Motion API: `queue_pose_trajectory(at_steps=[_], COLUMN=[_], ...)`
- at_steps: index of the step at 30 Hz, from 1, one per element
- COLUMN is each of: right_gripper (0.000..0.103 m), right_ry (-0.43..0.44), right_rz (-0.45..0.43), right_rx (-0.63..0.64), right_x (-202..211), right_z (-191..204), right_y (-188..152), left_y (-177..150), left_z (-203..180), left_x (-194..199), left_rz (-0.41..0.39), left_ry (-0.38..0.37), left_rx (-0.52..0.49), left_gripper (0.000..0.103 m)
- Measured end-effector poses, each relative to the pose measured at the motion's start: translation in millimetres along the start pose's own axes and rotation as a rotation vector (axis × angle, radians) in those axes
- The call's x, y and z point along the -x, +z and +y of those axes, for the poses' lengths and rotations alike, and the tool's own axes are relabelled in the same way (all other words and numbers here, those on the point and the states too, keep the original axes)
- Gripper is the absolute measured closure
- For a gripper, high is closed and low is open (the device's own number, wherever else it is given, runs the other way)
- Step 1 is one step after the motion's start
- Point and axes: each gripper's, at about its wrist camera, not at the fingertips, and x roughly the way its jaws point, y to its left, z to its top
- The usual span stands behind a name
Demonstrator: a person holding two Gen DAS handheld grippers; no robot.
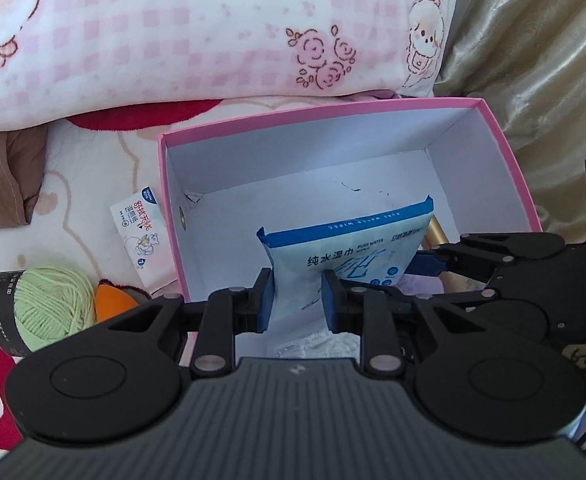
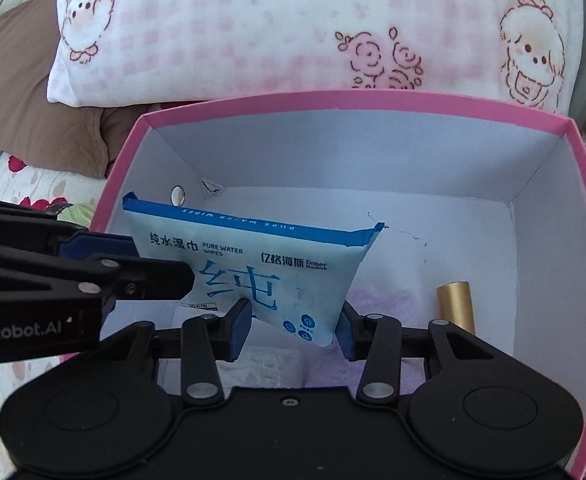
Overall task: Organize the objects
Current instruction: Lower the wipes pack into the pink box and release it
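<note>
A blue-and-white pack of wet wipes [image 1: 345, 256] hangs inside the open pink box [image 1: 505, 148]. My left gripper [image 1: 296, 300] is shut on the pack's lower end and holds it above the box floor. In the right wrist view the pack [image 2: 253, 264] sits between my right gripper's [image 2: 295, 324] spread fingers, which do not press it. The left gripper [image 2: 149, 280] reaches in from the left there. A gold tube [image 2: 455, 304] lies on the box floor at the right.
A smaller wipes packet [image 1: 141, 236], a green yarn ball [image 1: 53, 308] and an orange item [image 1: 115, 300] lie on the bed left of the box. A pink checked pillow [image 1: 197, 28] lies behind it. Purple cloth [image 2: 377, 300] and a clear packet [image 2: 269, 364] lie on the box floor.
</note>
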Motion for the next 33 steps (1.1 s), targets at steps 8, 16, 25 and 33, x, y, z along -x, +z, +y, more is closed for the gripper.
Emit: queue_pose_trajectory(at_steps=[8, 16, 25, 33], right_gripper=[0.054, 0.054, 0.051, 0.037], right_ry=[0.012, -0.023, -0.001, 0.031], right_rz=[0.042, 0.035, -0.119, -0.205], right_rx=[-0.034, 0.0, 0.079, 0.229], right_x=[-13, -6, 75, 140], right_z=[-5, 6, 53, 119], right_y=[-3, -4, -11, -25], left_y=[-6, -14, -21, -36], left_z=[7, 9, 16, 50], left_x=[-10, 3, 74, 148], left_rz=[0.017, -0.025, -0.096, -0.132], left_ry=[-0.021, -0.075, -0.138, -0.111], left_rx=[0.058, 0.042, -0.014, -0.031], left_gripper=[0.074, 0.064, 0.064, 0.062])
